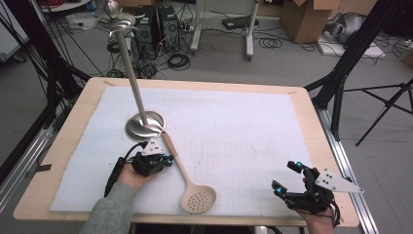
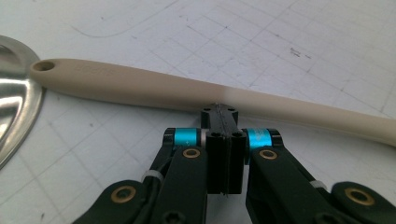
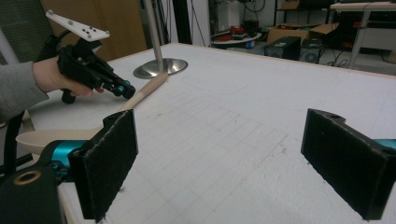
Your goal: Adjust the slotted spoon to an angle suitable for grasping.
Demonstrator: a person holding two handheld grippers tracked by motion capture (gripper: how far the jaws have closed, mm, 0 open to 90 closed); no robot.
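Observation:
A beige slotted spoon lies on the white mat, its handle end resting by the round steel base of a tall stand. My left gripper is shut with nothing between its jaws. In the left gripper view its closed tips sit right against the near side of the spoon handle; I cannot tell if they touch it. My right gripper rests near the table's front right corner, jaws wide open and empty. The right gripper view also shows the left gripper beside the spoon.
The steel stand's pole rises from its base to a small dish at the top. A white gridded mat covers most of the wooden table. Cables, boxes and frame legs lie on the floor beyond the far edge.

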